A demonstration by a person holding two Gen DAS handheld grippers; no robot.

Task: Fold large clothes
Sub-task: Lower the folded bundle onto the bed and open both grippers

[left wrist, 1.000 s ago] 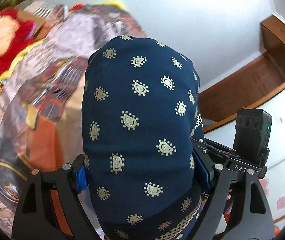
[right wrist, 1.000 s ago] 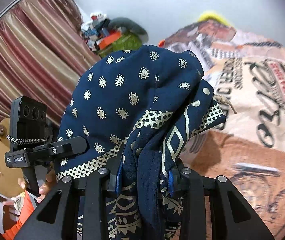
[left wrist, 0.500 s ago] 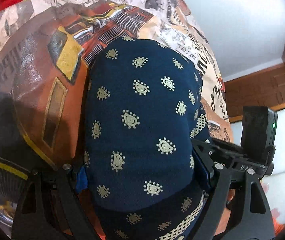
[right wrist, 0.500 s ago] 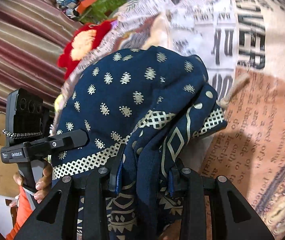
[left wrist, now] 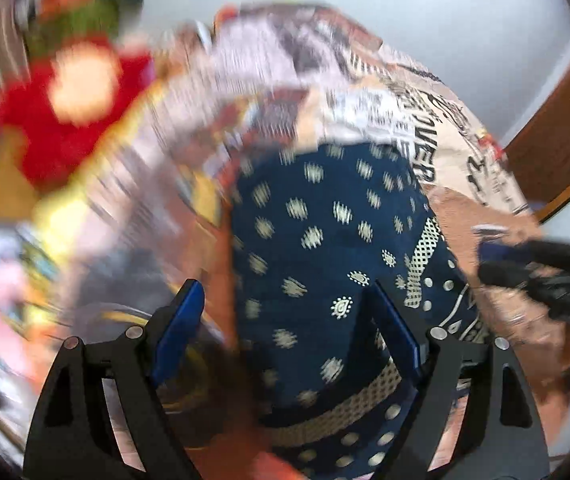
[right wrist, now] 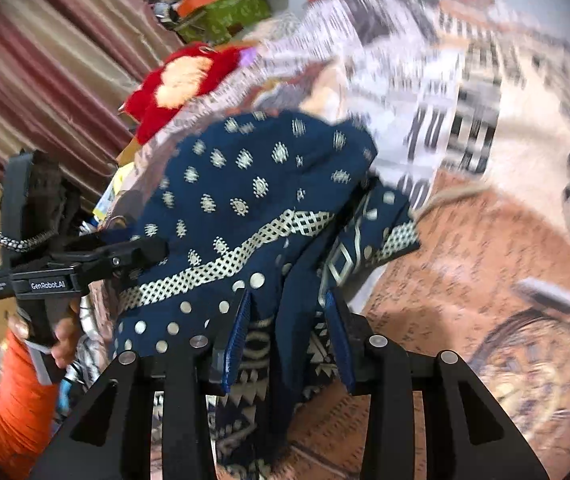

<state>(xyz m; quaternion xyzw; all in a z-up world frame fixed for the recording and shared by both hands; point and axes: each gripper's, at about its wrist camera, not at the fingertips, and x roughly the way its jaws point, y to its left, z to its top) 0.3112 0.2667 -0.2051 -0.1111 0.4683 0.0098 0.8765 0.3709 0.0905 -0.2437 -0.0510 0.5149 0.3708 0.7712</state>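
Observation:
A navy cloth with gold paisley dots and a lattice border (left wrist: 325,240) lies draped over the printed bedspread (left wrist: 425,120). The left wrist view is blurred. My left gripper (left wrist: 289,320) stands wide open around the cloth. Its left pad (left wrist: 181,328) is clear of the fabric, and the right pad touches it. In the right wrist view a hanging fold of the same cloth (right wrist: 245,184) runs between the jaws of my right gripper (right wrist: 289,320). Those jaws are opening and both blue pad faces show free. The left gripper (right wrist: 85,264) appears there too, held by a hand (right wrist: 65,336).
A red plush toy (right wrist: 181,80) lies at the far side of the bedspread (right wrist: 485,240), with a heap of odds and ends (right wrist: 221,8) behind it. A striped curtain (right wrist: 45,60) hangs at the left. Wooden furniture (left wrist: 557,120) stands at the right.
Both grippers came down towards the bed and the cloth sank onto the bedspread. The left gripper's left pad is now clear of the fabric. The right pads have parted a little.

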